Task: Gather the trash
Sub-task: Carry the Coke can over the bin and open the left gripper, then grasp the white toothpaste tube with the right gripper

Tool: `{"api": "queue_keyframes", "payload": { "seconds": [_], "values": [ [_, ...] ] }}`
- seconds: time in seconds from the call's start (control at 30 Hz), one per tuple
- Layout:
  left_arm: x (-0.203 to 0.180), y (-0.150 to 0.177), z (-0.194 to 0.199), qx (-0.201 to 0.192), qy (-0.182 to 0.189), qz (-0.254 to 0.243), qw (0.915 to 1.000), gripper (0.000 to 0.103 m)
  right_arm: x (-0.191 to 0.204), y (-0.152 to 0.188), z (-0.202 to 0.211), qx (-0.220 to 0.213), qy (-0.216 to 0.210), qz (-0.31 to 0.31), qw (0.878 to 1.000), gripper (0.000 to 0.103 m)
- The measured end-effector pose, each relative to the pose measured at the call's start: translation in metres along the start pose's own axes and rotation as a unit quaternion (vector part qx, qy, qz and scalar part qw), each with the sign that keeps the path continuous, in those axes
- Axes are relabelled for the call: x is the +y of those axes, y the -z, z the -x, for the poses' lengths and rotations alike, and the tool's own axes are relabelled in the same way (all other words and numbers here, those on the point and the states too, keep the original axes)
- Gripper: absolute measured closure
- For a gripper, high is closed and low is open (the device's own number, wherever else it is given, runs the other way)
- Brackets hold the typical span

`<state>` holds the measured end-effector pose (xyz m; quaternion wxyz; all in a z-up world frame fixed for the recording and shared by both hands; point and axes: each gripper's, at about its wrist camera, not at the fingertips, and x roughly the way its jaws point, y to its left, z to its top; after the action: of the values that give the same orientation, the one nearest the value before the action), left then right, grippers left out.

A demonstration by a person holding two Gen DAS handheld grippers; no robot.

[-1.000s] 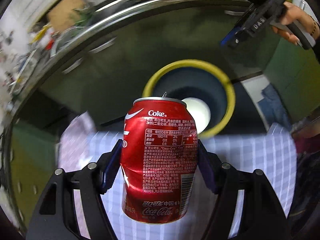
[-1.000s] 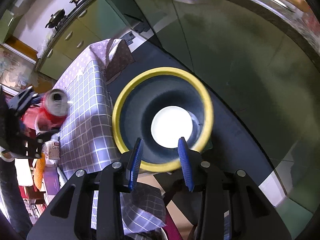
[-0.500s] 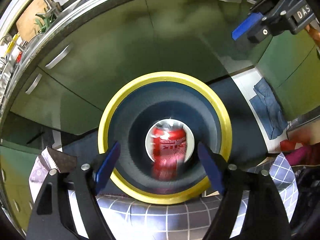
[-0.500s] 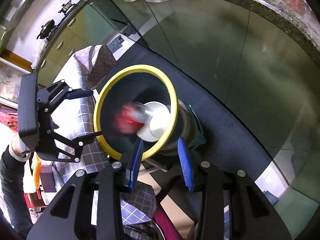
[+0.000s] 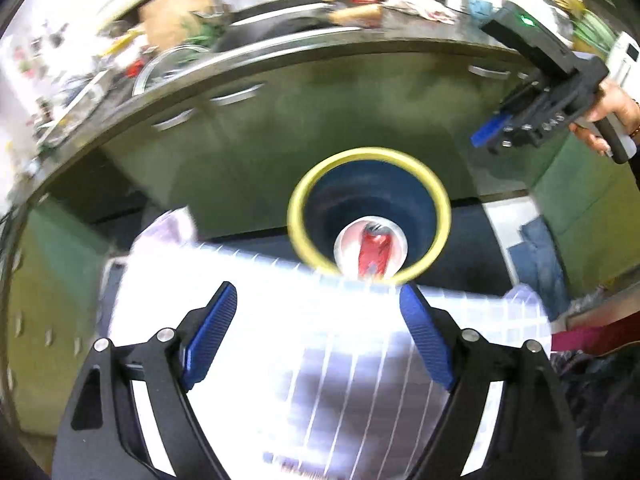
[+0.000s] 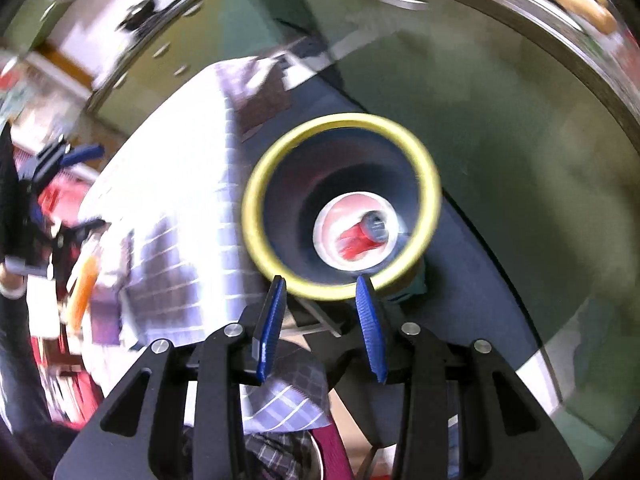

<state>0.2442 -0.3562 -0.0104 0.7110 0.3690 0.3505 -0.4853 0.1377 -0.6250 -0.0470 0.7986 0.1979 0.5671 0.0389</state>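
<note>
Left claw [image 5: 318, 298] is seen spread wide and empty above the checked cloth of the table [image 5: 340, 360], its jaws having just been opening. A red can [image 5: 374, 250] lies at the bottom of the yellow-rimmed bin [image 5: 298, 184] beyond the table's edge. Right claw [image 6: 322, 294] is held narrowly parted, gripping nothing.
</note>
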Motion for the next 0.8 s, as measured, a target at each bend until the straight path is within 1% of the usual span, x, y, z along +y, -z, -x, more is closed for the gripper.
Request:
{"api": "queue_keyframes", "payload": {
  "seconds": [0.1,0.2,0.3,0.37,0.43,0.47,0.57,0.63,0.8],
  "values": [
    [0.012,0.035,0.038,0.0,-0.018,0.035,0.9992,0.024,0.043,0.014,-0.001,0.004,-0.017,0.054,0.998,0.066],
    [0.023,0.065,0.072,-0.006,-0.022,0.08,0.9965,0.023,0.092,0.032,-0.006,0.01,-0.043,0.113,0.993,0.066],
    [0.029,0.097,0.101,-0.011,-0.037,0.111,0.9931,0.022,0.143,0.055,-0.017,0.015,-0.07,0.181,0.981,0.066],
    [0.029,0.115,0.116,-0.012,-0.047,0.129,0.9905,0.021,0.177,0.069,-0.029,0.023,-0.084,0.228,0.97,0.066],
    [0.027,0.139,0.133,-0.011,-0.048,0.155,0.9868,0.021,0.2,0.081,-0.041,0.031,-0.091,0.256,0.962,0.066],
    [0.026,0.149,0.139,-0.009,-0.051,0.166,0.9848,0.021,0.215,0.086,-0.052,0.043,-0.095,0.277,0.955,0.066],
    [0.022,0.172,0.15,-0.003,-0.057,0.182,0.9817,0.021,0.245,0.093,-0.082,0.063,-0.096,0.309,0.944,0.066],
    [0.019,0.189,0.159,-0.004,-0.06,0.199,0.9782,0.021,0.257,0.092,-0.098,0.071,-0.094,0.325,0.939,0.066],
    [0.01,0.219,0.173,-0.007,-0.062,0.23,0.9712,0.021,0.282,0.093,-0.135,0.108,-0.083,0.362,0.922,0.066]
  ]
}}
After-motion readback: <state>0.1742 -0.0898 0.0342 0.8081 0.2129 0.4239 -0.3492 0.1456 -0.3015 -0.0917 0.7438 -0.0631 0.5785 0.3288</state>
